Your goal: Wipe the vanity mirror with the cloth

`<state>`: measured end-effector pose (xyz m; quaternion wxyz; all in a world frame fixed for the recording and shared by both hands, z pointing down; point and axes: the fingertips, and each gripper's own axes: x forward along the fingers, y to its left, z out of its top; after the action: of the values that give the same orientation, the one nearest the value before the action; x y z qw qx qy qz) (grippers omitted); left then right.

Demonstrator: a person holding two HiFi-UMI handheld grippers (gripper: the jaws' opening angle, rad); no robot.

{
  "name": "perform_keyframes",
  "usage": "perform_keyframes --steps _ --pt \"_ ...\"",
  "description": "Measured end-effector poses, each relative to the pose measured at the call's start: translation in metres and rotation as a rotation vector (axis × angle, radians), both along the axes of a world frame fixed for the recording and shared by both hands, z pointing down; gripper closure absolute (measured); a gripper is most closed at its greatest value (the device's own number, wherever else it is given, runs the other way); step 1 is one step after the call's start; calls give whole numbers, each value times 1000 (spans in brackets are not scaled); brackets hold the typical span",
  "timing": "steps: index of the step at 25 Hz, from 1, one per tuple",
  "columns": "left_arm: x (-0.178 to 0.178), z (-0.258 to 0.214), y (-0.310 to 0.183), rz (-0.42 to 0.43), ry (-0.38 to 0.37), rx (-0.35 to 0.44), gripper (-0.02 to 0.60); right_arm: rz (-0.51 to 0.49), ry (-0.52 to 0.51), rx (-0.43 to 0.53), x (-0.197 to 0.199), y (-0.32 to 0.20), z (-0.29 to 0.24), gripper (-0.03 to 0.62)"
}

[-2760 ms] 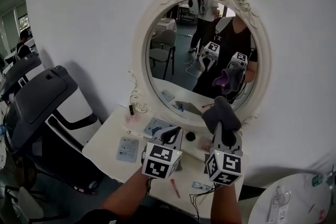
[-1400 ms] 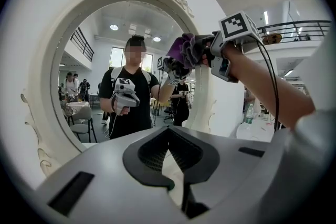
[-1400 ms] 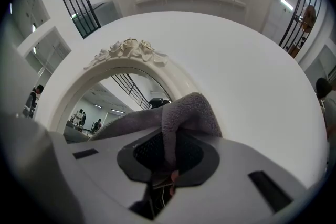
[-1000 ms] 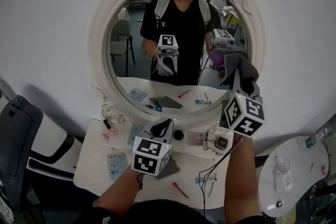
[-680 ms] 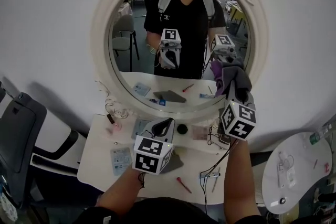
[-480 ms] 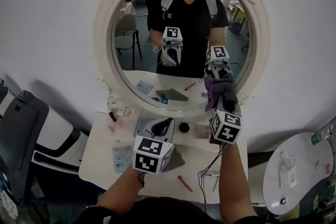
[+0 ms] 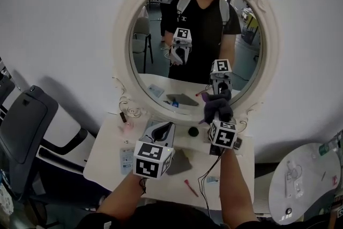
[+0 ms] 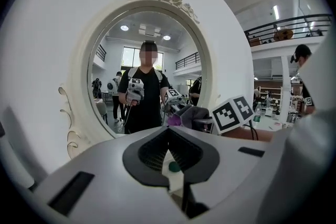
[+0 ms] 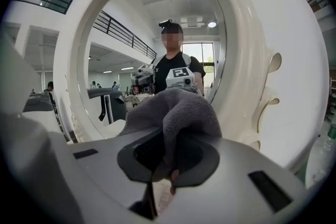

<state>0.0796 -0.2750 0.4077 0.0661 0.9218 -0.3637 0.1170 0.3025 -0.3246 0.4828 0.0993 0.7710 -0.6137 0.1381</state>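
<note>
Cloth (image 7: pixel 217 106) low against vanity mirror (image 7: pixel 155 56), cluttered white table (image 7: pixel 107 154) beneath

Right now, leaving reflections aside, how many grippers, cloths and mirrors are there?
Grippers: 2, the left gripper and the right gripper
Cloths: 1, the grey cloth in the right jaws
Mirrors: 1, the vanity mirror
Total: 4

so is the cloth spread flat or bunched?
Bunched: the grey cloth bulges as a folded wad from the right gripper, jaws shut on it.
</note>
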Motion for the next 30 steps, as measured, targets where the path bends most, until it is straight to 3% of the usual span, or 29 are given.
perform_keyframes --steps 4,8,13,20,30 --pt "4 -1 4 17 4 4 575 -4 22 140 -3 16 -58 549" --pt "10 -3 7 34 13 8 575 -28 58 343 -7 27 -155 551" --pt "13 -5 7 51 9 16 575 -76 214 535 -19 29 -285 550" --pt "9 -11 4 54 17 35 575 -44 390 573 -13 -2 -380 549" --pt "19 4 -6 59 4 0 575 -70 373 604 -4 -6 -373 549"
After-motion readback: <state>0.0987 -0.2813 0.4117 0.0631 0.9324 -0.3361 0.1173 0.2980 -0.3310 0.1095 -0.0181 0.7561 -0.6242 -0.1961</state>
